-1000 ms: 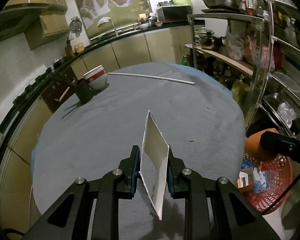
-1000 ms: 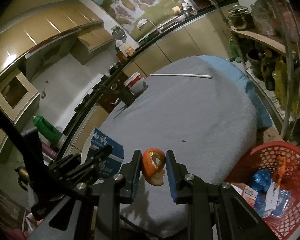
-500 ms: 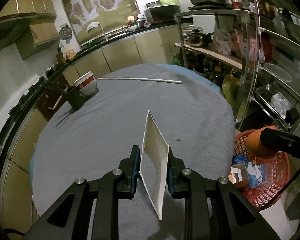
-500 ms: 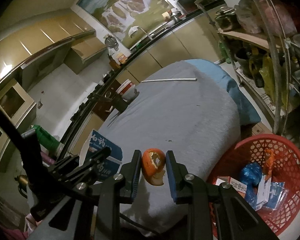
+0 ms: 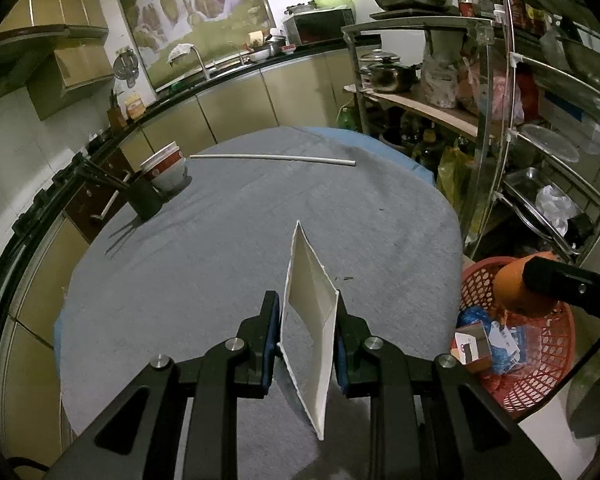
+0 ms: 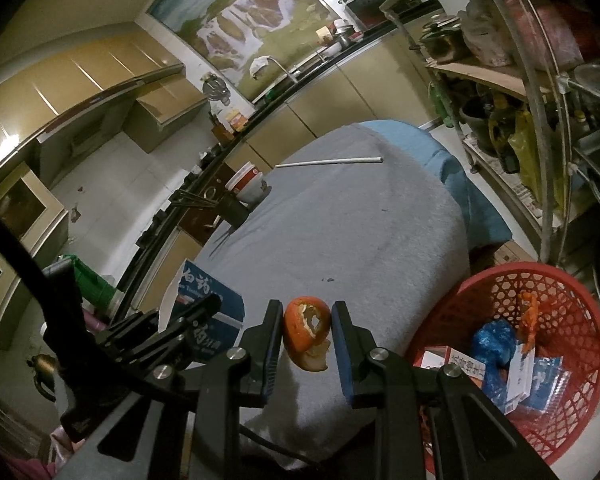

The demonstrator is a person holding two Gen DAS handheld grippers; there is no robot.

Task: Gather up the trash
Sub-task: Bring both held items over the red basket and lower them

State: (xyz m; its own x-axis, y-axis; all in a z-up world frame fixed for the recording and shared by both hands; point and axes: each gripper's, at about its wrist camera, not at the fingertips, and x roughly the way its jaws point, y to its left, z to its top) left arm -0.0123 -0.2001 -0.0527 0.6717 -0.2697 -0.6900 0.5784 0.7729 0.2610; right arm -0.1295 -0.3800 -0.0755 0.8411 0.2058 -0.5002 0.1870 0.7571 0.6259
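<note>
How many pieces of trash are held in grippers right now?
2: a flattened white carton in the left gripper over the table, and an orange peel in the right gripper beside the red basket.

Table (image 5: pixel 228 248) was covered in matt grey cloth, slightly fuzzy. Card piece (image 5: pixel 312 320) looked like matt white paperboard, rough torn edges. Basket (image 6: pixel 572 412) was glossy red perforated plastic. Rack (image 5: pixel 496 92) was seen as shiny metal tubing. Orange peel (image 6: pixel 306 328) looked dimpled.

A white rod (image 5: pixel 272 157) is lying across the far side of the grey surface (image 5: pixel 220 240), while stacked bowls (image 5: pixel 166 166) are sitting beside a dark holder (image 5: pixel 142 200) at its left edge.
</note>
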